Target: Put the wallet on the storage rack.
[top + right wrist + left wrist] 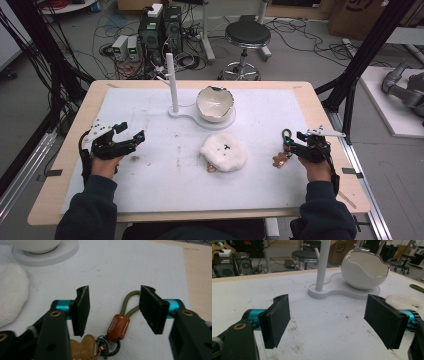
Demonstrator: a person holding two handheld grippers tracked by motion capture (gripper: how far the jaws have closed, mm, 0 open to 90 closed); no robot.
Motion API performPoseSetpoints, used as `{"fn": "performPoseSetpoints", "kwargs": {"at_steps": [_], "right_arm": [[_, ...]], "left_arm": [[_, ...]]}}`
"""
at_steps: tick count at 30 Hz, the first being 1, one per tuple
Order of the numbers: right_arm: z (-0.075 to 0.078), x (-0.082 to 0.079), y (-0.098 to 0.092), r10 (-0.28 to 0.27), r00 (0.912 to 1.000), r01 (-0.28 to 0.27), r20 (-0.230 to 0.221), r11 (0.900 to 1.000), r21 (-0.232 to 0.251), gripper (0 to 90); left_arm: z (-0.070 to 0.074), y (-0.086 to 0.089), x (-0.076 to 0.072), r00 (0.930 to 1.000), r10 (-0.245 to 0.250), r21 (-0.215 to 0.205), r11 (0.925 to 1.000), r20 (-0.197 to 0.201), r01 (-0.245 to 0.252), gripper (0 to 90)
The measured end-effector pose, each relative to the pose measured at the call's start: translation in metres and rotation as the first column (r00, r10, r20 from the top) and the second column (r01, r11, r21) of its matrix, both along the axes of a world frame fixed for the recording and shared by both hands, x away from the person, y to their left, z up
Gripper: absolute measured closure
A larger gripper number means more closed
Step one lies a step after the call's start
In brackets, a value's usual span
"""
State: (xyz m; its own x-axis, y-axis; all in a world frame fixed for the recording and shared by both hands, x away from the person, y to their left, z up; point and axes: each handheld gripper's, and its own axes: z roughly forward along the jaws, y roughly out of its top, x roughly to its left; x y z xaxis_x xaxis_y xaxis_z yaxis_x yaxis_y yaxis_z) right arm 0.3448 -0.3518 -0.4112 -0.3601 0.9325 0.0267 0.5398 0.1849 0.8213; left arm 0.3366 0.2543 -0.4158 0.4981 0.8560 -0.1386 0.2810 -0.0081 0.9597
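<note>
While apart: two grippers (131,134) (291,140), one keychain (118,325).

Person: dark navy long sleeves (90,210) on both forearms, lower left and lower right of the high view; cuffs end at the wrists.

Left gripper (129,136), left of the high view: black frame, teal accents near the jaw tips, grey three-cornered plate (98,129) with small dark dots on top, black cable trailing back along the wrist. In the left gripper view: two flat black rectangular pads (277,320), matte and slightly rough, on teal anodised cylinders; brass-ringed pivot hole in the black link at lower left.

Right gripper (290,142), right of the high view: same black build, grey plate (327,132). In the right gripper view: black pads (81,310), teal barrels, brass-ringed pivot holes in both links.
</note>
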Motion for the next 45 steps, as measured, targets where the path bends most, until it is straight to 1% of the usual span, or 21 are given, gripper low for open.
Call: {"fn": "performPoseSetpoints", "kwargs": {"at_steps": [2,3,5,7,10,12,14,20,21,22,28,31,32,34,36,38,40,41,42,43,45], "right_arm": [[-0.003,0.001,-0.002,-0.004,0.9996,0.004,-0.028,1.0,0.0,54.6],[-0.003,0.001,-0.002,-0.004,0.9996,0.004,-0.028,1.0,0.0,54.6],[-0.007,0.004,-0.003,-0.019,0.9985,0.019,-0.052,1.0,0.002,56.2],[-0.007,0.005,-0.003,-0.024,0.9982,0.025,-0.055,1.0,0.001,55.8],[-0.011,0.009,-0.002,-0.042,0.9965,0.04,-0.072,0.999,-0.023,52.6],[-0.016,0.013,-0.001,-0.06,0.9932,0.057,-0.1,0.998,-0.04,50.6],[-0.02,0.016,0.0,-0.061,0.9906,0.055,-0.123,0.997,-0.053,49.8],[-0.025,0.019,0.003,-0.066,0.9859,0.056,-0.154,0.996,-0.07,50.2],[-0.024,0.019,0.003,-0.064,0.9861,0.054,-0.153,0.996,-0.067,50.1],[-0.023,0.018,0.003,-0.058,0.9892,0.05,-0.135,0.997,-0.058,50.1],[-0.02,0.016,0.007,-0.037,0.9928,0.033,-0.114,0.999,-0.041,49.3],[-0.019,0.016,0.009,-0.021,0.9944,0.018,-0.103,0.999,-0.032,48.7],[-0.019,0.016,0.01,-0.015,0.9946,0.012,-0.103,0.999,-0.03,48.3],[-0.017,0.015,0.014,0.006,0.995,-0.008,-0.1,1.0,-0.02,46.8],[-0.015,0.015,0.021,0.032,0.9954,-0.034,-0.09,0.999,-0.023,46.7],[-0.015,0.014,0.024,0.037,0.9954,-0.04,-0.089,0.999,-0.026,46.7],[-0.014,0.014,0.027,0.05,0.9953,-0.052,-0.083,0.998,-0.029,46.2],[-0.014,0.014,0.027,0.053,0.9951,-0.055,-0.083,0.998,-0.028,46.0],[-0.014,0.014,0.027,0.053,0.9951,-0.055,-0.083,0.998,-0.028,46.0],[-0.014,0.014,0.027,0.053,0.9957,-0.055,-0.076,0.998,-0.029,45.5],[-0.013,0.013,0.027,0.053,0.9956,-0.055,-0.077,0.998,-0.024,45.5]], "left_arm": [[-0.001,0.001,0.0,1.0,-0.004,0.0,1.0,-0.005,0.004,20.7],[-0.002,0.001,0.0,1.0,-0.004,0.0,1.0,-0.009,0.004,20.7],[-0.002,0.001,0.001,0.9999,0.003,-0.001,1.0,-0.014,-0.003,20.7],[-0.003,0.002,0.001,0.9998,0.008,-0.002,1.0,-0.016,-0.008,20.7],[-0.004,0.002,0.002,0.9997,0.007,-0.001,1.0,-0.023,-0.007,20.7],[-0.004,0.002,0.002,0.9997,0.009,0.0,1.0,-0.021,-0.009,20.7],[-0.004,0.001,0.002,0.9997,0.006,0.005,1.0,-0.025,-0.006,20.8],[-0.005,0.0,0.002,0.9996,0.001,0.006,1.0,-0.028,-0.001,20.8],[-0.005,0.001,0.002,0.9996,0.001,0.006,1.0,-0.028,-0.001,20.8],[-0.005,0.001,0.002,0.9996,0.0,0.007,1.0,-0.028,0.0,20.8],[-0.005,0.001,0.002,0.9995,0.0,0.005,1.0,-0.032,0.0,21.9],[-0.005,-0.002,0.002,0.9988,-0.03,-0.013,0.9995,-0.038,0.03,26.3],[-0.005,-0.006,0.003,0.9969,-0.063,-0.043,0.9972,-0.048,0.061,29.5],[-0.006,-0.018,0.006,0.9909,-0.115,-0.078,0.991,-0.07,0.109,32.8],[-0.005,-0.034,0.011,0.9805,-0.172,-0.097,0.982,-0.096,0.162,32.8],[-0.006,-0.058,0.015,0.9647,-0.233,-0.095,0.9704,-0.123,0.222,32.6],[-0.008,-0.087,0.021,0.944,-0.281,-0.063,0.9595,-0.172,0.275,30.1],[-0.008,-0.096,0.023,0.9377,-0.292,-0.057,0.9563,-0.188,0.287,28.4],[-0.01,-0.109,0.028,0.9271,-0.31,-0.055,0.9505,-0.21,0.306,28.4],[-0.012,-0.119,0.031,0.9206,-0.322,-0.055,0.9464,-0.22,0.318,27.5],[-0.017,-0.138,0.038,0.9057,-0.332,-0.036,0.9415,-0.263,0.335,27.5]]}}
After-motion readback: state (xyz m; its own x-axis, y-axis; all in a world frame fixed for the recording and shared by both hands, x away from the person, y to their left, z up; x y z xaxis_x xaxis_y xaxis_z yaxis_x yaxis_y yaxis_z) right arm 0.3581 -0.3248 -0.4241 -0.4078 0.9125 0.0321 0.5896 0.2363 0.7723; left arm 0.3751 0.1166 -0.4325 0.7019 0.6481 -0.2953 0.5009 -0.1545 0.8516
